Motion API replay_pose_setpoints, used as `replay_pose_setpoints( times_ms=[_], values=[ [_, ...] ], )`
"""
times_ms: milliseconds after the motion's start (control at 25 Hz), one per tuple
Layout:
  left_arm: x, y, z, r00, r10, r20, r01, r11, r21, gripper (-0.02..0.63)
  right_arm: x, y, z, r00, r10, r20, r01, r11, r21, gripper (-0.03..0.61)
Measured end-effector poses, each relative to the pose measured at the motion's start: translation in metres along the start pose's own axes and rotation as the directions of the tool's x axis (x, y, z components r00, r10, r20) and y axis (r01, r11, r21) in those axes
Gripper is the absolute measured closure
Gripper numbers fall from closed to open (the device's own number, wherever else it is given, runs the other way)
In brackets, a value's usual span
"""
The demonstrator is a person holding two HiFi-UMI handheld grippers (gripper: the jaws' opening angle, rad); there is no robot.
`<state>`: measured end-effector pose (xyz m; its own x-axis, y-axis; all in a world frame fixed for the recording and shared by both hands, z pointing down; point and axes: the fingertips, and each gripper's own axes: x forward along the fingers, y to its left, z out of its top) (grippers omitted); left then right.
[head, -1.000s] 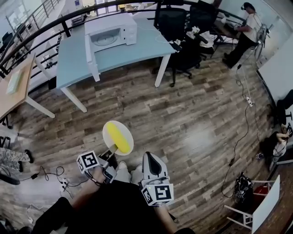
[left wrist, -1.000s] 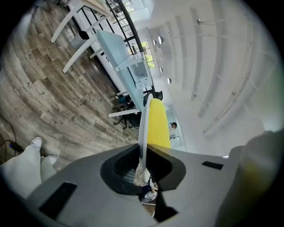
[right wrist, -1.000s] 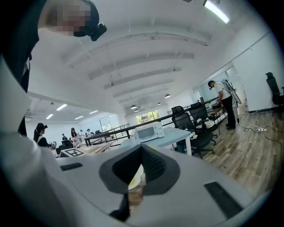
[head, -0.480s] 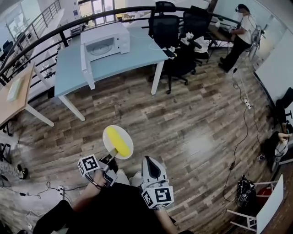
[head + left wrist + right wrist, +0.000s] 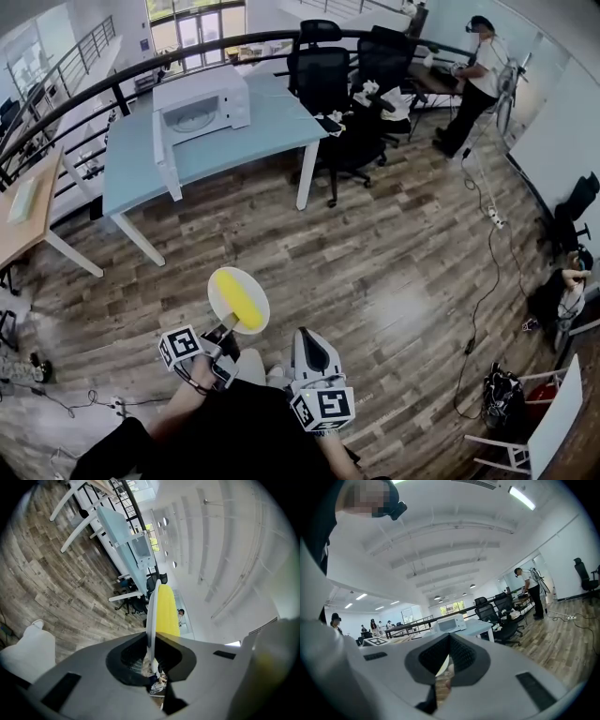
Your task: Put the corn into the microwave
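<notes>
Left claw [image 5: 225, 330] pinches the plate [image 5: 225, 310] rim so the corn [image 5: 239, 295] sits level, bound for the bench [image 5: 258, 131] microwave [image 5: 202, 103]; right claw [image 5: 307, 336] closed, empty.

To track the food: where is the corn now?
In the head view, low and left of centre, the corn lies on the plate clamped by the left gripper.

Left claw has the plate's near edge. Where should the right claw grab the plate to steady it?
Probably the bare right-hand rim of the plate, coming in level from the right. The corn lies along the middle and the left claw pinches the near rim; that thin, flat edge is free and nearest the right claw.
</notes>
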<state>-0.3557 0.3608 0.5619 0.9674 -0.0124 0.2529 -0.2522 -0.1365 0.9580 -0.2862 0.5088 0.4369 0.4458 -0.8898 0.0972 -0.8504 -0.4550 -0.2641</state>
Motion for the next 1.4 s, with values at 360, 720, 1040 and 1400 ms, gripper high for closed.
replay_pose_setpoints(
  times_ms=[360, 720, 1040, 1400],
  values=[
    [0.011, -0.001, 0.002, 1.000, 0.002, 0.014, -0.002, 1.000, -0.001, 0.584, 0.008, -0.004, 0.004, 1.000, 0.019, -0.005, -0.019, 1.000, -0.011, 0.571],
    [0.028, 0.000, 0.008, 1.000, 0.002, 0.004, -0.002, 1.000, -0.003, 0.584, 0.022, -0.019, 0.007, 1.000, 0.006, 0.002, -0.006, 1.000, -0.019, 0.571],
    [0.053, 0.001, 0.017, 1.000, -0.002, -0.003, 0.001, 1.000, -0.012, 0.584, 0.039, -0.034, 0.003, 1.000, -0.006, -0.019, 0.005, 1.000, -0.019, 0.571],
    [0.086, -0.005, 0.035, 1.000, 0.005, -0.018, -0.005, 1.000, -0.013, 0.584, 0.071, -0.052, 0.008, 0.999, -0.012, -0.033, 0.011, 1.000, -0.008, 0.571]
  ],
)
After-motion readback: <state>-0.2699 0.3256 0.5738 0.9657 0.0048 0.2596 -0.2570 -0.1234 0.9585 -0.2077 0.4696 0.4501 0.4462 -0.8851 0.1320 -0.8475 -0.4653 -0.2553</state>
